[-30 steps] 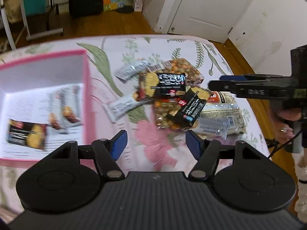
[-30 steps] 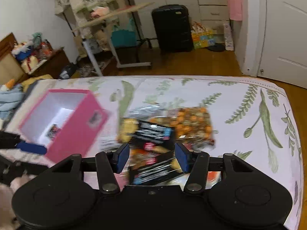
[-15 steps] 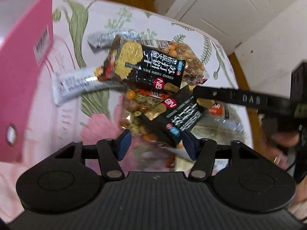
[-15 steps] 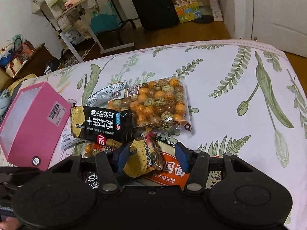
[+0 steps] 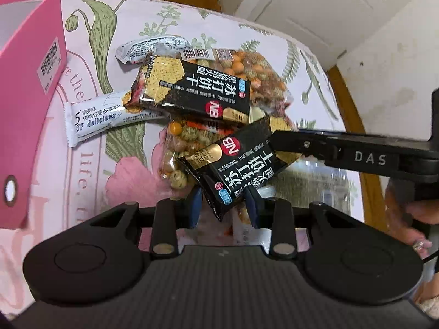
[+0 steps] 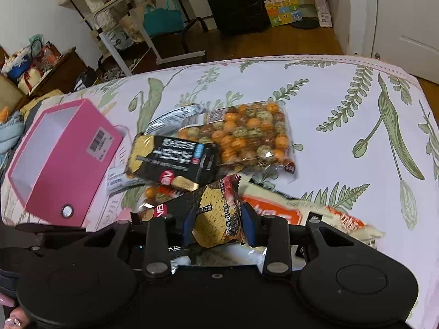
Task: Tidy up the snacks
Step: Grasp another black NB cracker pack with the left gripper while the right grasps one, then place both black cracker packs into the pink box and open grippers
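Observation:
A black cracker pack [image 5: 241,164] lies tilted on top of a snack pile. My left gripper [image 5: 223,208] has the pack's lower corner between its blue pads, and its jaws are closing on it. My right gripper [image 6: 218,224] is closing its jaws on the same pack's yellow end [image 6: 216,213]. In the left wrist view the right gripper [image 5: 274,139] reaches in from the right. A second black cracker pack [image 5: 192,90] rests on a clear bag of coloured nuts [image 6: 252,139]. The open pink box [image 6: 63,159] stands to the left.
A white bar [image 5: 96,118] and a silver wrapper [image 5: 151,46] lie beside the pile. An orange-and-white noodle pack [image 6: 288,213] lies under my right gripper. The floral cloth [image 6: 343,109] ends at the far and right table edges. A hand [image 5: 422,213] holds the right tool.
The left gripper dropped from beside the pink box onto the pile, and its jaws narrowed around the black pack's corner. The right gripper sank a little, and its jaws closed in on the yellow end.

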{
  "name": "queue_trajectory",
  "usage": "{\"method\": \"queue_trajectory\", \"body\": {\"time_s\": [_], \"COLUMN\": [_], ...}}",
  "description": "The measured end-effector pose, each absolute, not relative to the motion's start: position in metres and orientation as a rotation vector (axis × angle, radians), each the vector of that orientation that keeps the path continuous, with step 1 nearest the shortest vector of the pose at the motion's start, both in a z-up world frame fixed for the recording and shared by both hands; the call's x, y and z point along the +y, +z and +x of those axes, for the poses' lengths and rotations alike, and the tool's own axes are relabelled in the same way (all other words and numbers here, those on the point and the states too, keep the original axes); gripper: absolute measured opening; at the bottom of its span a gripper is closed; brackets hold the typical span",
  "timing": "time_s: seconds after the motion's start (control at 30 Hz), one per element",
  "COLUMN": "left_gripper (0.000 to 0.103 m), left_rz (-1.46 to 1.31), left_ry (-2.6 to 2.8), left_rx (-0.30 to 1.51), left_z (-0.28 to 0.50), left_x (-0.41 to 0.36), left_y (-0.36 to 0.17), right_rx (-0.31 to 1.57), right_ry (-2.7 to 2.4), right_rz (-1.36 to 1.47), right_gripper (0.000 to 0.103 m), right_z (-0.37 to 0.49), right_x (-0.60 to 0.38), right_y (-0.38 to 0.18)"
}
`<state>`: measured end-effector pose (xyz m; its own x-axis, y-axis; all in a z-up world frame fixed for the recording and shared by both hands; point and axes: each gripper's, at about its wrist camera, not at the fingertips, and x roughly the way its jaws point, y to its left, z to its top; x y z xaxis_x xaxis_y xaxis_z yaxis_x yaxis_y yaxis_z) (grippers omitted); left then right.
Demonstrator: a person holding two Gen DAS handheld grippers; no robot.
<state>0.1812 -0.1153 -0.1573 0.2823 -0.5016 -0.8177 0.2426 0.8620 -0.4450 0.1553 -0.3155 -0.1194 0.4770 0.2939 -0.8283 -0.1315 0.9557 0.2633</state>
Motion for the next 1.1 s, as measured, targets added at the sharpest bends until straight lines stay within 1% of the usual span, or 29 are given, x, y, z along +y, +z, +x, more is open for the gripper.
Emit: {"method": "queue_trajectory", "body": {"time_s": [0.07, 0.13, 0.37, 0.8, 1.1], "left_gripper": [0.033, 0.033, 0.033, 0.033, 0.034], "left_rz": [-0.222, -0.199, -0.212, -0.128, -0.09], "left_ry": [-0.508, -0.51, -0.517, -0.534, -0.535], "left_rx": [1.196, 1.195, 1.186, 1.193, 1.192], "left_z": [0.175, 0.169, 0.148, 0.109, 0.086], "left_x": [-0.114, -0.112, -0.089, -0.048, -0.008], "left_y": [-0.152, -0.147, -0.134, -0.106, -0.079], "right_rx": [1.045, 1.043, 1.02, 1.05, 1.07], "right_ry": [0.272, 0.272, 0.271, 0.322, 0.398], "right_rz": [0.162, 0.141, 0.119, 0.112, 0.108], "right_gripper": [0.046, 0.052, 0.053, 0.061, 0.062], "right_z": [0.148, 0.141, 0.118, 0.078, 0.057], "right_x": [-0.307, -0.296, -0.272, -0.229, -0.195], "right_y": [-0.113, -0.107, -0.09, -0.079, -0.059]}}
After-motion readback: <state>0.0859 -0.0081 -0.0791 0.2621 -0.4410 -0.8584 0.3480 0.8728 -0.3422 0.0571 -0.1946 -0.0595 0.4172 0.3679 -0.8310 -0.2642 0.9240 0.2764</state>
